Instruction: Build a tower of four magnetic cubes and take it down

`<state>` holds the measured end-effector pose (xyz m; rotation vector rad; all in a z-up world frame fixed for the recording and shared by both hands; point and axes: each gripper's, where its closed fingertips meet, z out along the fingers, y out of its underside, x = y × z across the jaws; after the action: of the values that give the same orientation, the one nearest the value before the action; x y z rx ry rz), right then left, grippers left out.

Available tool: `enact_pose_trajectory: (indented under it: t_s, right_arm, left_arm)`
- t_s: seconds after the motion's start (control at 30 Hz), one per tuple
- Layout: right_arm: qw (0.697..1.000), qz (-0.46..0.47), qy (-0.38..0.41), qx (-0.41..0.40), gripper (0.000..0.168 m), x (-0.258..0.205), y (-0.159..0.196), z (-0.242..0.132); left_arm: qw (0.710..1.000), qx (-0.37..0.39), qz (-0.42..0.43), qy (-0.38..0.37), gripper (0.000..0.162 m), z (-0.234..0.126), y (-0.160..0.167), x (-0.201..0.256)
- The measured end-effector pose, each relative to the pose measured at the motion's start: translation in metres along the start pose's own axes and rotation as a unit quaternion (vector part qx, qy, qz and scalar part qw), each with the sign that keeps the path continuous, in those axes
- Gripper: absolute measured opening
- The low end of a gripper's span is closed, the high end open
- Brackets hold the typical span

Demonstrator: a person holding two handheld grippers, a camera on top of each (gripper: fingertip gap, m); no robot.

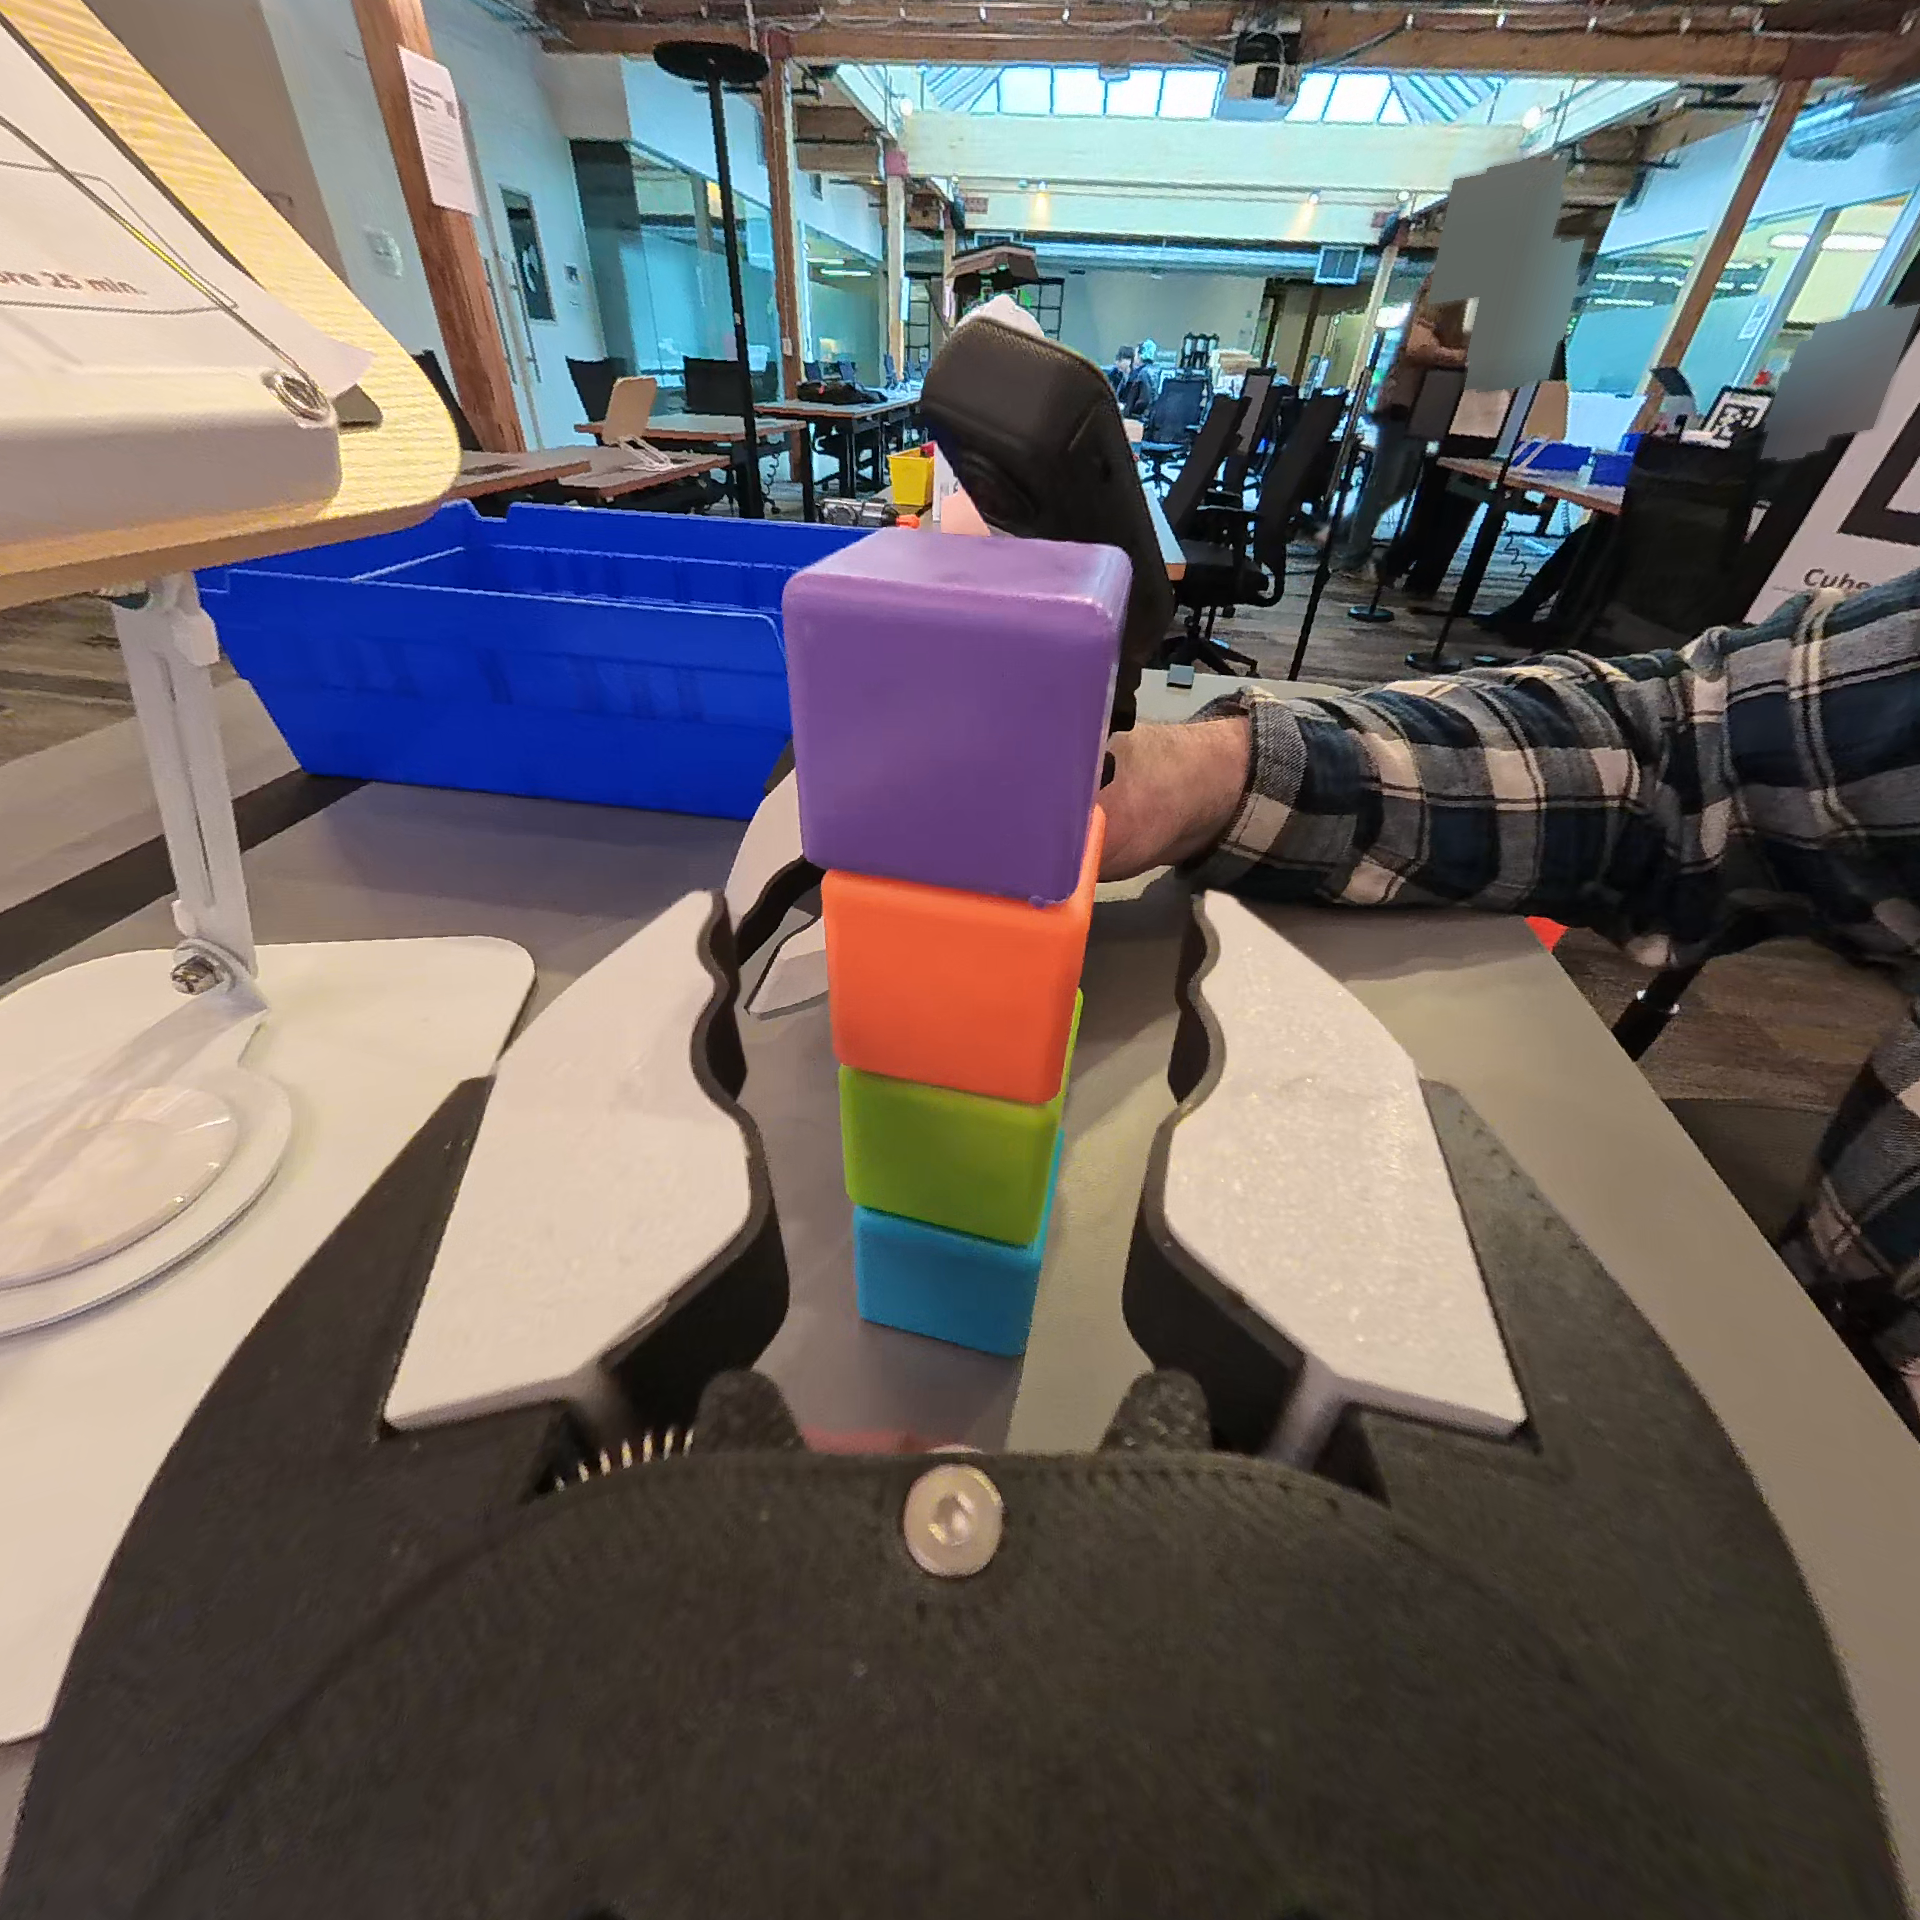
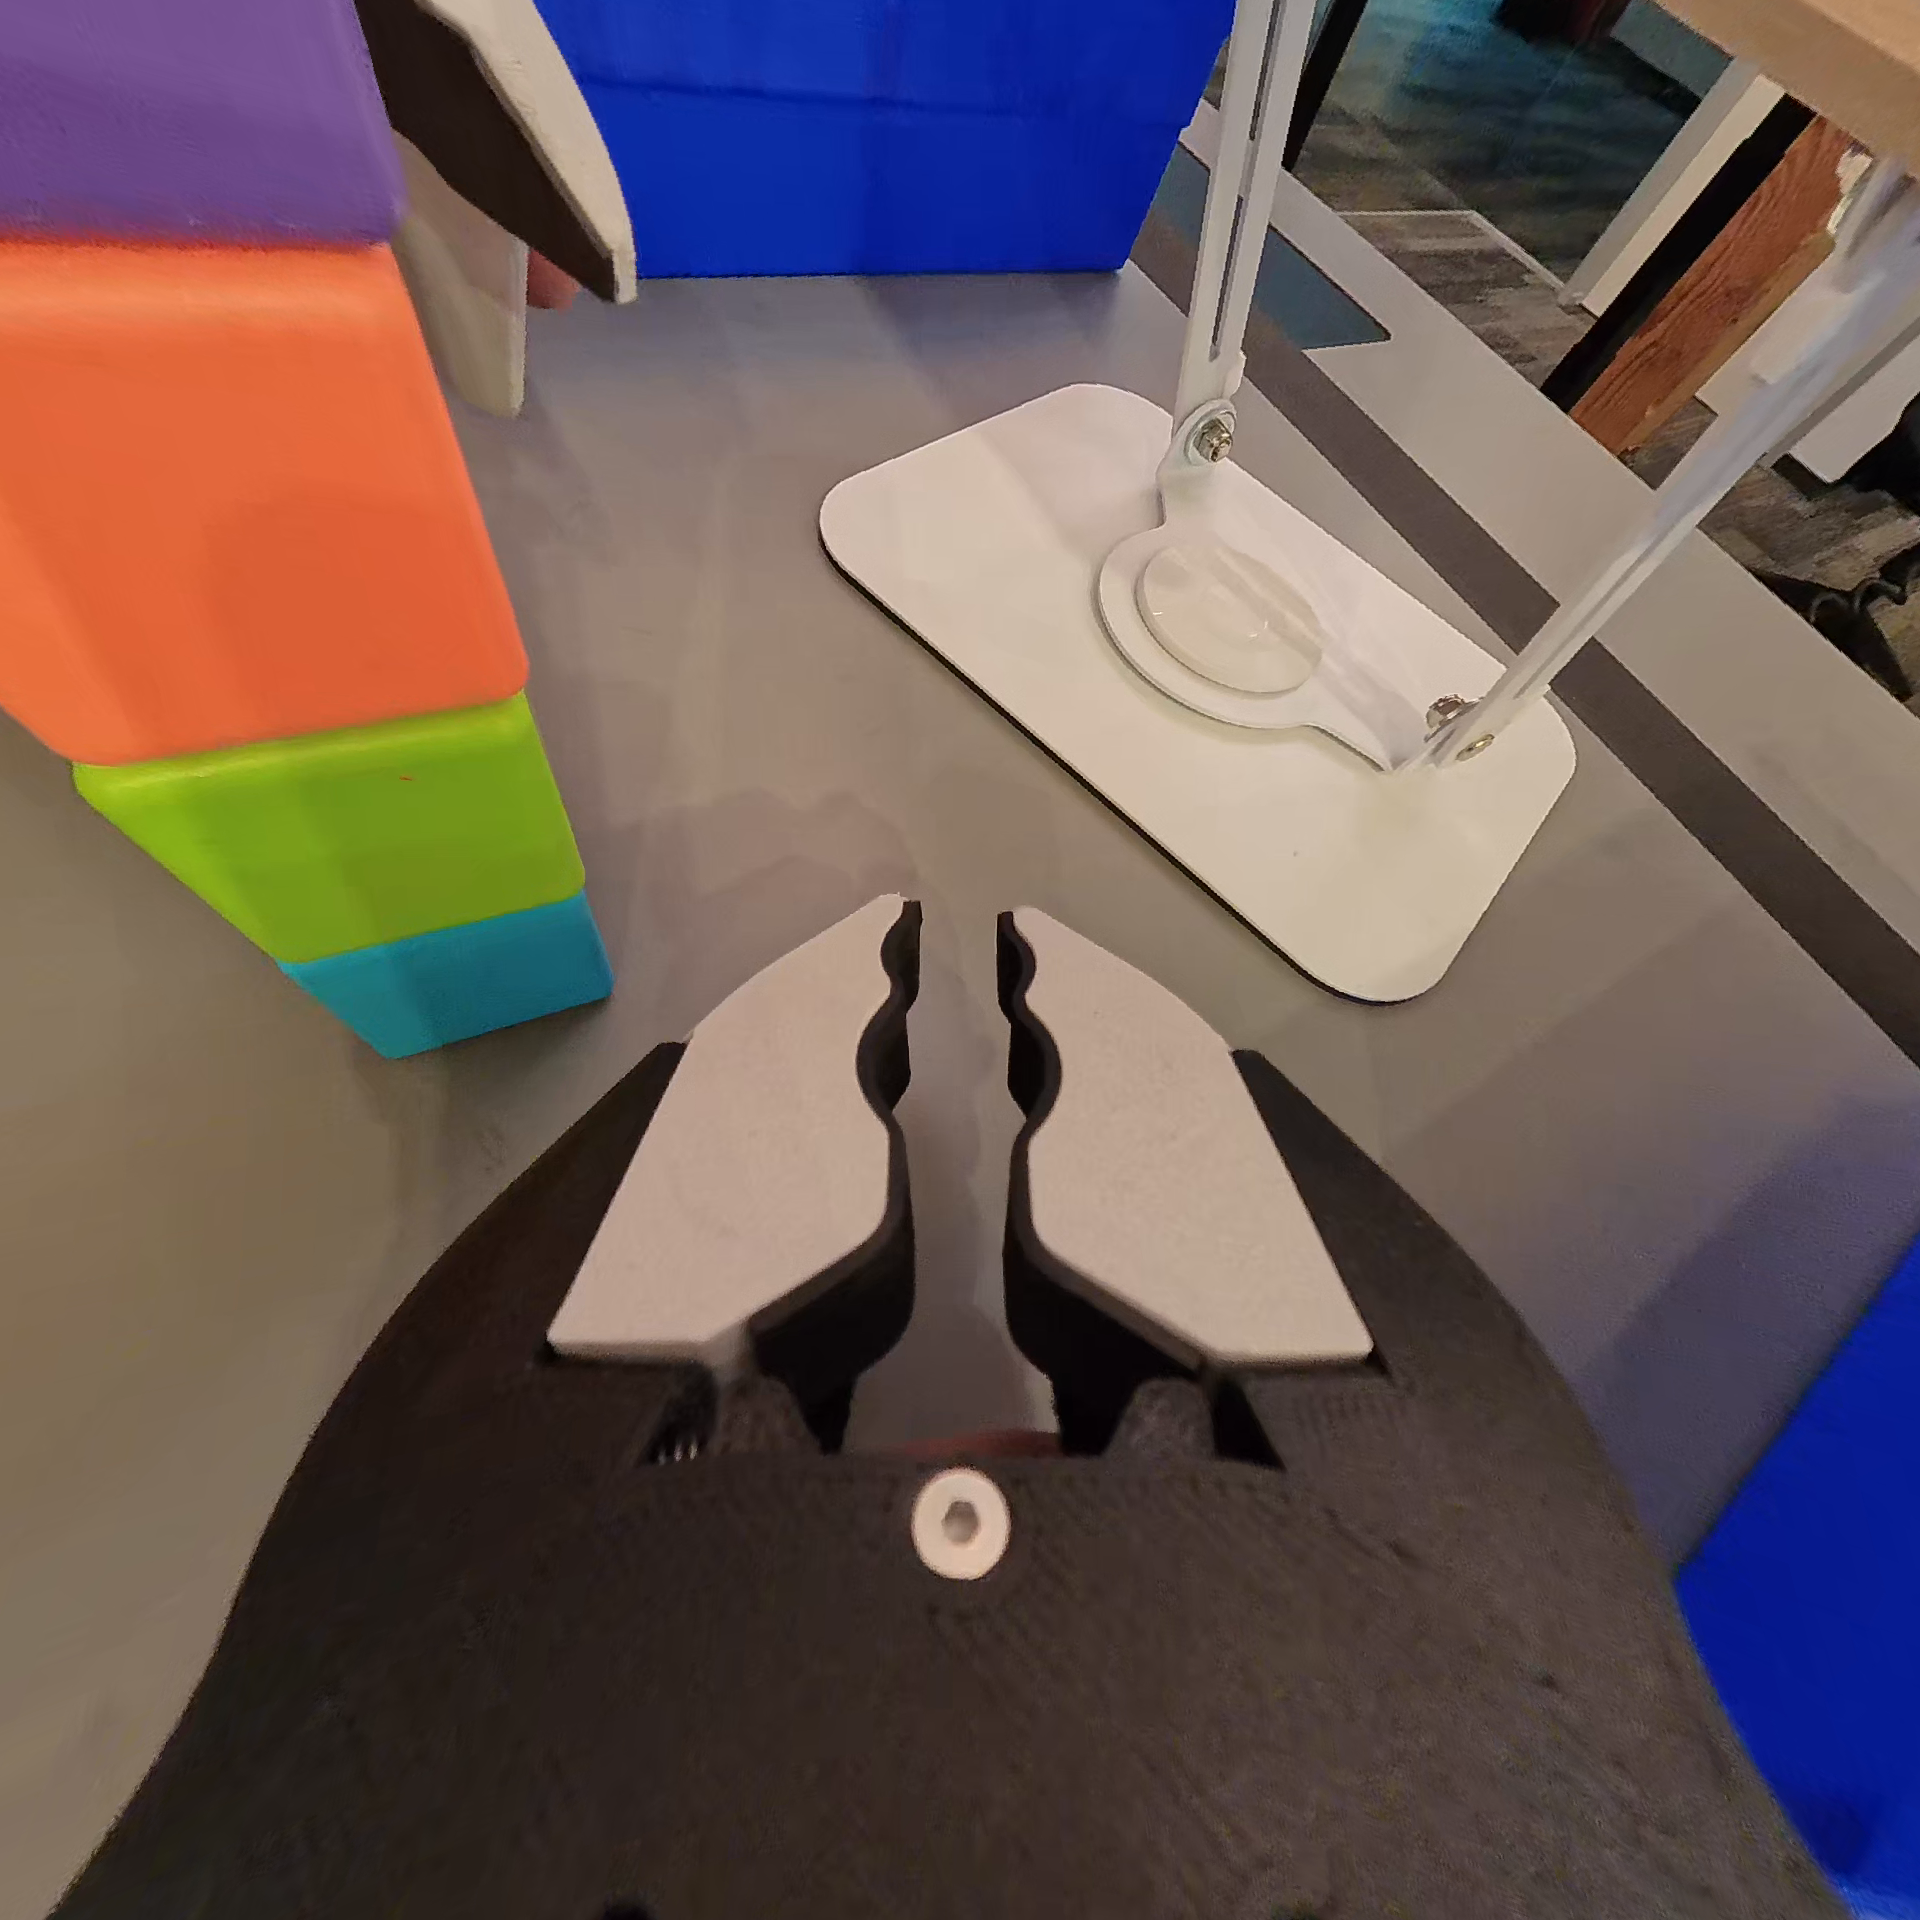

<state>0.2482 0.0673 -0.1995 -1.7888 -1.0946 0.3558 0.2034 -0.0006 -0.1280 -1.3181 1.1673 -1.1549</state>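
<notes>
A tower of four cubes stands on the grey table point(image 1: 520, 862): a blue cube point(image 1: 945, 1288) at the bottom, then a green cube point(image 1: 945, 1153), an orange cube point(image 1: 951, 987) and a purple cube point(image 1: 945, 717) on top. My left gripper point(image 1: 956, 914) is open, with one finger on each side of the tower, apart from it. My right gripper point(image 2: 956, 920) is empty, its jaws almost together, low over the table to the right of the tower. There the cubes show as purple point(image 2: 187, 104), orange point(image 2: 229, 499), green point(image 2: 343, 821) and blue point(image 2: 457, 987).
A blue bin point(image 1: 499, 665) stands behind the tower. A white stand base point(image 2: 1195, 675) with slanted arms is on the table on the tower's left-gripper side. A plaid sleeve point(image 1: 1558, 758) reaches in from the right. The table's edge point(image 1: 1621, 1039) runs close on the right. My left tips are roughly 5 centimetres from the green cube point(image 1: 945, 1153).
</notes>
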Motion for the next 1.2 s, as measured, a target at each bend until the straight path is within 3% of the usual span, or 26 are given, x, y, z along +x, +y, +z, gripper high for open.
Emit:
enact_pose_trajectory:
  t_s: [1.2]
  right_arm:
    - [1.000,0.002,0.000,0.002,0.018,-0.0009,-0.0013,0.0003]
  left_arm:
    - [1.000,0.009,0.002,0.003,0.080,-0.0011,-0.0028,0.0034]
